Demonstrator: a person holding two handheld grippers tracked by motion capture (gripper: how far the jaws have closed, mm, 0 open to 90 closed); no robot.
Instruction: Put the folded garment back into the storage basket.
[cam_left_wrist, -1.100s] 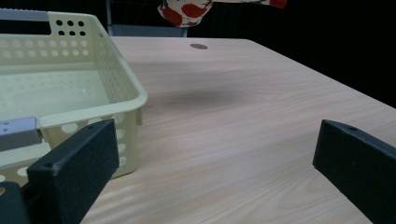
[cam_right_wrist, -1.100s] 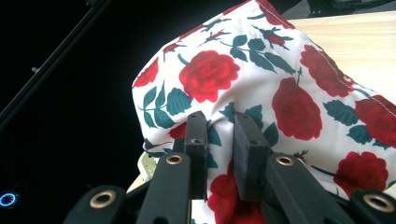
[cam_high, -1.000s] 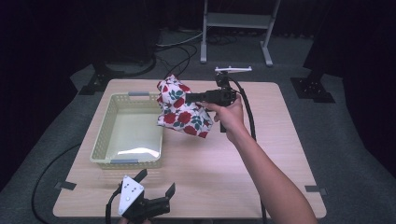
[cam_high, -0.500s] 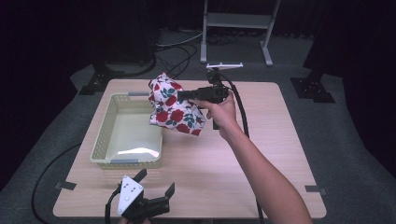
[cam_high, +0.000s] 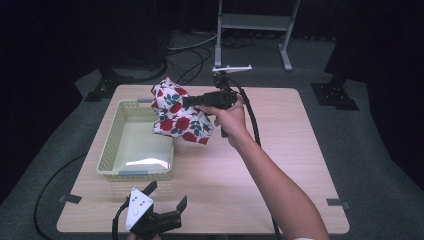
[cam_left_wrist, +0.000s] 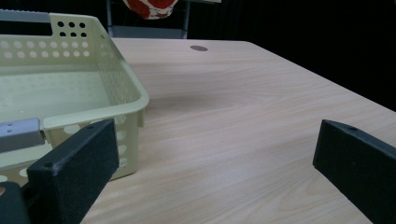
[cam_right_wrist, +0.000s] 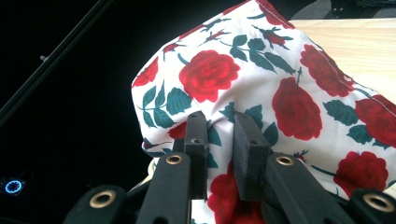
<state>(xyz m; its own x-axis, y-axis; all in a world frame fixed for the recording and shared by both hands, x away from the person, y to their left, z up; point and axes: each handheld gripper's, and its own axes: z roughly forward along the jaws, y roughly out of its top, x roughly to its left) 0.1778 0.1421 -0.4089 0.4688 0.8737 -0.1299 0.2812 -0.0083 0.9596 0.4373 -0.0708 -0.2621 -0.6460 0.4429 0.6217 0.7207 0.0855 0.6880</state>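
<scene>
A white cloth printed with red roses (cam_high: 179, 112) hangs in the air over the right rim of the pale yellow basket (cam_high: 112, 150). My right gripper (cam_high: 186, 101) is shut on the cloth's upper folds, held out sideways by a hand. In the right gripper view the two black jaws pinch the cloth (cam_right_wrist: 289, 93) between them at my right gripper (cam_right_wrist: 219, 123). My left gripper (cam_high: 166, 196) rests low at the table's near edge, open. In the left gripper view its jaws stand wide apart with bare table between them, the basket (cam_left_wrist: 70, 93) to their left, and the cloth's bottom (cam_left_wrist: 149, 7) at the top.
The wooden table (cam_high: 280, 165) lies bare to the right of the basket. A metal stand (cam_high: 255, 22) and cables sit on the dark floor behind the table. The right gripper's black cable (cam_high: 252, 120) trails along the forearm.
The right gripper has carried the cloth leftward and a little higher, from beside the basket to over its right rim. The left gripper has stayed put.
</scene>
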